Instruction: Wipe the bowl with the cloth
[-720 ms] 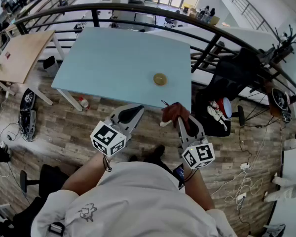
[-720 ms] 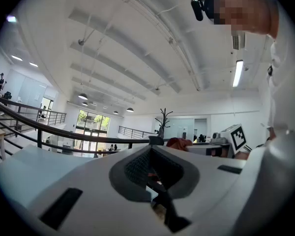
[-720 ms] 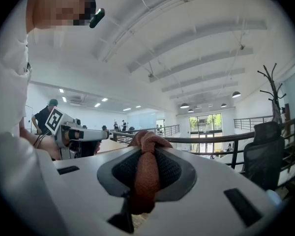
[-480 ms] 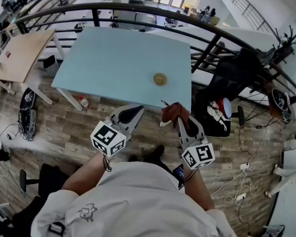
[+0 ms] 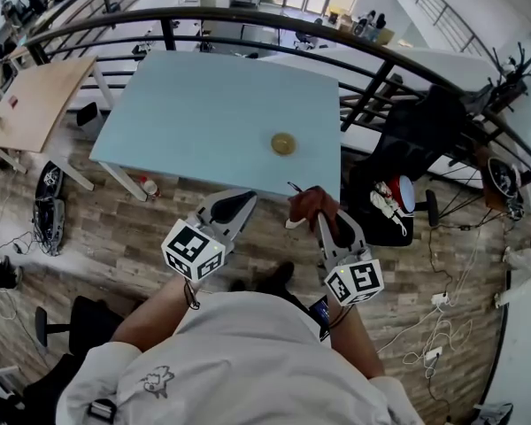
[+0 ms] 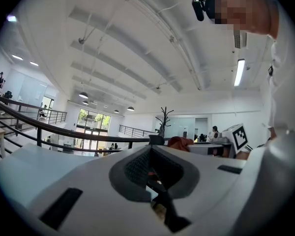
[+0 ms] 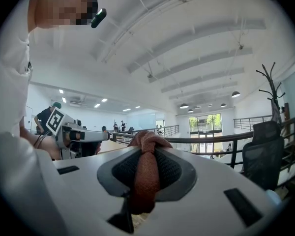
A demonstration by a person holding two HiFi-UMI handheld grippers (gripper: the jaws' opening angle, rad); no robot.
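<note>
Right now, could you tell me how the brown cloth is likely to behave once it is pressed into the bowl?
Probably floppy: the cloth bunches into a soft knot between the right hand-held gripper's jaws. Its coarse weave suggests it grips rather than slips. The small bowl stands unheld on the table, so it may slide.
</note>
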